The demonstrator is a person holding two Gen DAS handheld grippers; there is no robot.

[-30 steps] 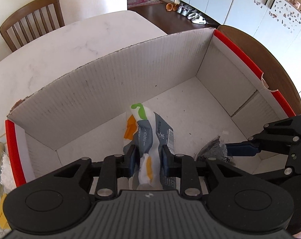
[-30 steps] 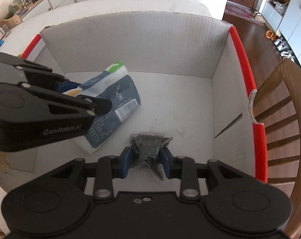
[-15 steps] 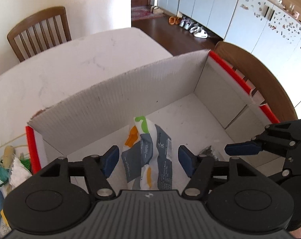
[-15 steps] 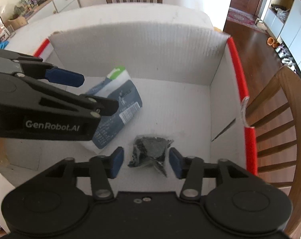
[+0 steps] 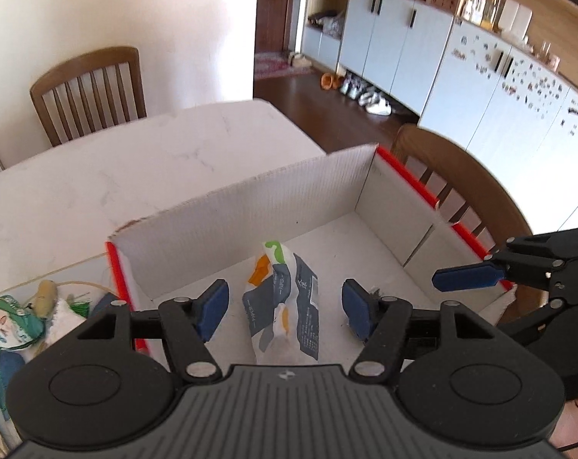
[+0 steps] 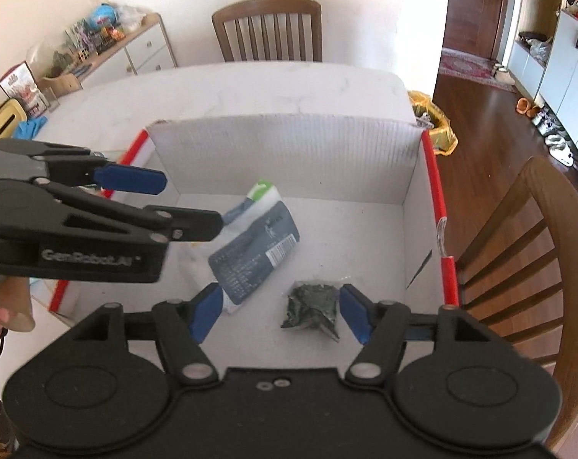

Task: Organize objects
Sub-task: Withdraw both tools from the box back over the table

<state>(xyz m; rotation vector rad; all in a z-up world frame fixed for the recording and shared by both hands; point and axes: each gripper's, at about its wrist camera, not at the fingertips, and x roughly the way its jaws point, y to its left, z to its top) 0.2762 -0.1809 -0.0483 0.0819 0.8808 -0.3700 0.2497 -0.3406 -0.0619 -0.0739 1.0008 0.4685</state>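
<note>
A white cardboard box (image 5: 250, 222) with red rims stands on the white table. On its floor lie a blue-grey and white packet (image 5: 289, 298) with green and orange marks, and a small dark crumpled packet (image 6: 311, 302). My left gripper (image 5: 285, 308) hovers open above the blue-grey packet (image 6: 254, 256) and does not touch it. The right gripper (image 6: 281, 311) hangs over the dark packet; its jaws are opening and its pads press on nothing. In the right wrist view the left gripper (image 6: 189, 204) reaches in from the left. One of the right gripper's fingers (image 5: 464, 277) shows at the box's right rim.
Wooden chairs stand at the table's far side (image 6: 267, 30) and to the right of the box (image 6: 537, 248). Toys and small items (image 5: 17, 317) lie left of the box. A yellow bag (image 6: 434, 122) sits past the table's far corner. A hand (image 6: 2, 317) holds the left gripper.
Both grippers were shut on their packets a second ago. They have opened, let the packets drop to the box floor, and risen away from them.
</note>
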